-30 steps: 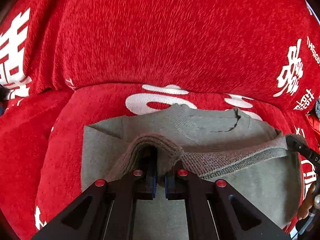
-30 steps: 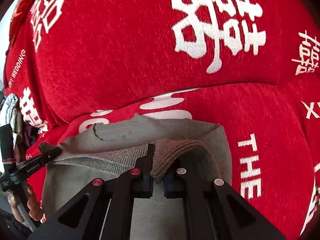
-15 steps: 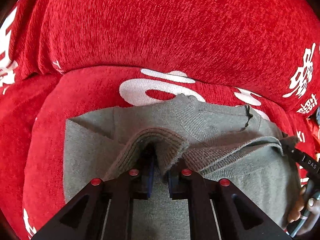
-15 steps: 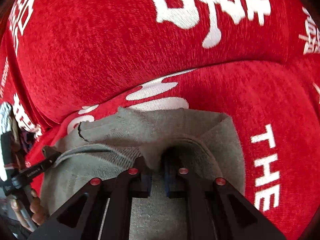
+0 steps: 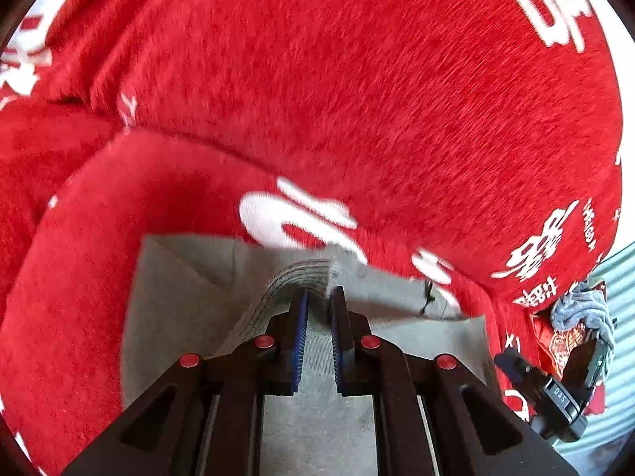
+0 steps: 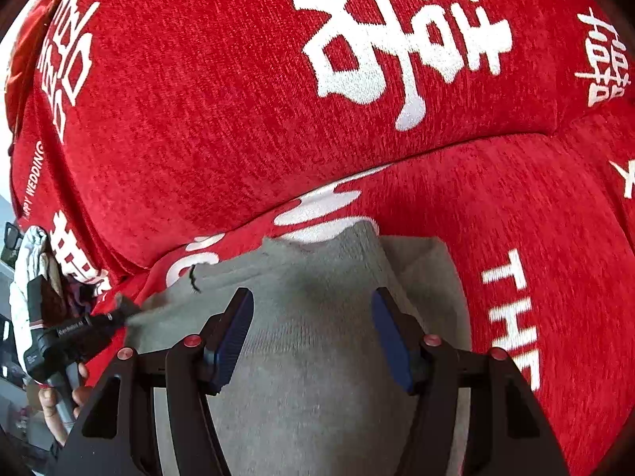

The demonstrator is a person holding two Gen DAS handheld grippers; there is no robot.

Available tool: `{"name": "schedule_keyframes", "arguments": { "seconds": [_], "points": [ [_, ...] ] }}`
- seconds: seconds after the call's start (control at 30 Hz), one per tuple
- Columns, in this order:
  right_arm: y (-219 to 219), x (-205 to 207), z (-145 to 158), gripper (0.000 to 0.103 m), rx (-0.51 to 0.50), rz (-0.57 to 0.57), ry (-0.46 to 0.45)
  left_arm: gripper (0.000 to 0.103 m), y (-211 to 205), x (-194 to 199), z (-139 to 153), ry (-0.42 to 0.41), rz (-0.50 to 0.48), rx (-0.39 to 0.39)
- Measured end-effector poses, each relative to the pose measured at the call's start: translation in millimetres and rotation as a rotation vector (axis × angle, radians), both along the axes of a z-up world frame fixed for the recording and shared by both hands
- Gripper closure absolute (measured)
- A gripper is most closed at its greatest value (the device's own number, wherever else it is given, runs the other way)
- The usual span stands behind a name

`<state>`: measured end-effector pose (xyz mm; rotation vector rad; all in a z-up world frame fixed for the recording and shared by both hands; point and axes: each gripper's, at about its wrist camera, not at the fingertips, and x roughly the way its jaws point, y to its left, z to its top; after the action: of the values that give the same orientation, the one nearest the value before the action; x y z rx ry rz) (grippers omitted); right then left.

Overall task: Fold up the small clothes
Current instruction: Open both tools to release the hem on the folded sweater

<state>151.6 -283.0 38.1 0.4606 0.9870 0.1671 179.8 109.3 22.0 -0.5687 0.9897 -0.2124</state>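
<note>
Both views: grey garment [image 6: 317,357]; right view only, left gripper [image 6: 115,313].

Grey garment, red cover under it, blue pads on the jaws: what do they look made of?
Grey garment: soft knit, matte; ribbed band suggests cotton or wool, unclear which. Red cover: plush, chenille-like pile with white woven or printed characters. Blue pads: probably rubber, finely ridged.

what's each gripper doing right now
Left gripper: shut on the ribbed hem of the grey garment.
Right gripper: open, holding nothing, above the garment.
</note>
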Motion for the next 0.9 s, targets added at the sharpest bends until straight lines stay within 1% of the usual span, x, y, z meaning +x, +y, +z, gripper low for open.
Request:
{"name": "schedule_keyframes", "arguments": {
  "seconds": [0.03, 0.07, 0.1, 0.17, 0.2, 0.23, 0.27, 0.3, 0.4, 0.47, 0.53, 0.57, 0.6, 0.63, 0.67, 0.73, 0.77, 0.8, 0.83, 0.9],
  "points": [
    [0.7, -2.5, -0.7, 0.037, 0.000, 0.000, 0.002, 0.093, 0.4, -0.2, 1.0, 0.007, -0.025, -0.017],
    [1.2, -5.0, -0.8, 0.037, -0.001, -0.001, 0.002, 0.095, 2.8, -1.0, 2.8, 0.009, -0.019, -0.042],
    [1.6, -8.1, -0.9, 0.037, -0.001, -0.001, 0.001, 0.095, 6.2, -4.3, 5.8, 0.002, 0.000, -0.053],
    [2.4, -12.7, 0.0, 0.037, -0.005, 0.003, -0.003, 0.093, 8.8, -10.6, 13.3, -0.021, 0.052, 0.011],
    [3.5, -14.4, 1.3, 0.037, -0.013, 0.008, -0.006, 0.078, 10.1, -13.1, 14.9, -0.015, 0.079, 0.049],
    [5.0, -15.3, 2.9, 0.037, -0.026, 0.015, -0.009, 0.064, 13.0, -14.4, 14.5, -0.006, 0.087, 0.054],
    [5.4, -16.5, 4.7, 0.037, -0.040, 0.020, -0.012, 0.036, 16.1, -16.5, 13.6, -0.002, 0.088, 0.042],
    [6.4, -16.3, 6.0, 0.037, -0.052, 0.023, -0.013, 0.032, 18.9, -18.6, 13.4, -0.009, 0.093, 0.029],
    [12.5, -12.9, 9.3, 0.037, -0.098, 0.044, -0.012, 0.032, 13.7, -19.7, 11.9, -0.017, 0.046, 0.001],
    [19.4, -7.5, 8.1, 0.037, -0.129, 0.067, -0.005, 0.032, 0.4, -15.3, 9.7, -0.014, -0.020, -0.006],
    [33.0, 1.5, 3.5, 0.037, -0.162, 0.113, 0.011, 0.032, -17.0, -12.1, 8.5, -0.015, -0.090, 0.028],
    [36.5, 3.4, 1.6, 0.037, -0.172, 0.126, 0.015, 0.032, -29.1, -9.5, 7.0, -0.022, -0.137, 0.067],
    [42.2, 7.7, -2.2, 0.037, -0.187, 0.146, 0.023, 0.032, -35.6, -8.5, 6.2, -0.032, -0.155, 0.105],
    [45.4, 11.3, -5.6, 0.037, -0.198, 0.159, 0.029, 0.032, -39.6, -7.0, 4.6, -0.036, -0.160, 0.146],
    [48.6, 15.6, -9.8, 0.037, -0.212, 0.170, 0.039, 0.032, -40.4, -1.7, -1.9, -0.021, -0.162, 0.176],
    [48.6, 23.6, -18.0, 0.038, -0.256, 0.163, 0.059, 0.032, -32.1, 8.6, -16.3, 0.022, -0.146, 0.185],
    [44.8, 28.2, -22.6, 0.038, -0.281, 0.149, 0.068, 0.032, -25.8, 12.1, -22.9, 0.034, -0.135, 0.182],
    [41.4, 30.2, -25.4, 0.038, -0.291, 0.138, 0.068, 0.032, -18.9, 15.1, -27.1, 0.029, -0.141, 0.139],
    [35.4, 32.7, -28.6, 0.038, -0.303, 0.118, 0.069, 0.032, -14.2, 16.2, -26.8, 0.017, -0.140, 0.113],
    [26.5, 34.9, -33.5, 0.038, -0.279, 0.103, 0.075, 0.032, -11.1, 18.1, -25.4, 0.014, -0.141, 0.100]
  ]
}}
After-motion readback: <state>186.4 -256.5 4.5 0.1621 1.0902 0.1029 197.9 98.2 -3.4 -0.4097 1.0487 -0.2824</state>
